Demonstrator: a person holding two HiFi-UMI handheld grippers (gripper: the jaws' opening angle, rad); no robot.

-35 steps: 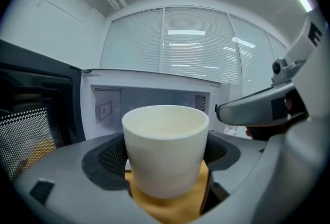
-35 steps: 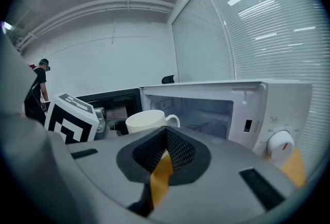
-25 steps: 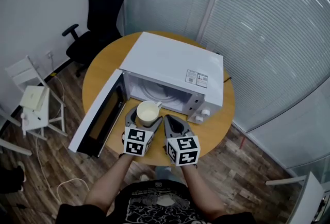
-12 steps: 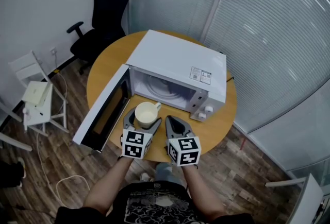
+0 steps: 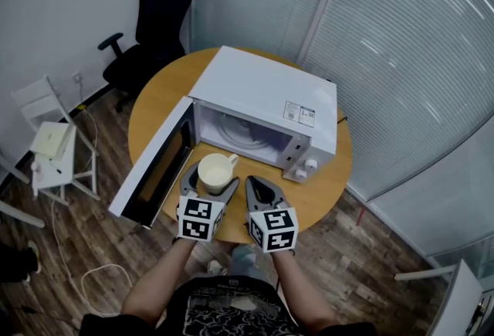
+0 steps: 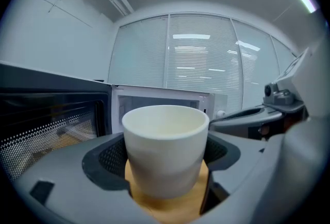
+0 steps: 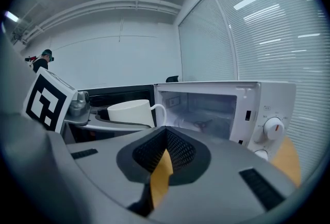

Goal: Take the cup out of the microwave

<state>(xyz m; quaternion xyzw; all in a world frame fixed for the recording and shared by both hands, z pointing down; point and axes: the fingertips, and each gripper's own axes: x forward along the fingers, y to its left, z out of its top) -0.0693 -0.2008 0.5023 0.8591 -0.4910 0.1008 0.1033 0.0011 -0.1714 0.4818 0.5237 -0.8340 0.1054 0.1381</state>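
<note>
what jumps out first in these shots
The white cup clamped in the left claw, held just outside the white microwave, whose door hangs wide open on the left. The microwave sits on a round wooden table, and the right claw is shut and empty beside the cup.

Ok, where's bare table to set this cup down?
Bare table front right, between the knobs and the rim, and far left beyond the open door. The left gripper, holding the cup, and right gripper crowd the front middle.
</note>
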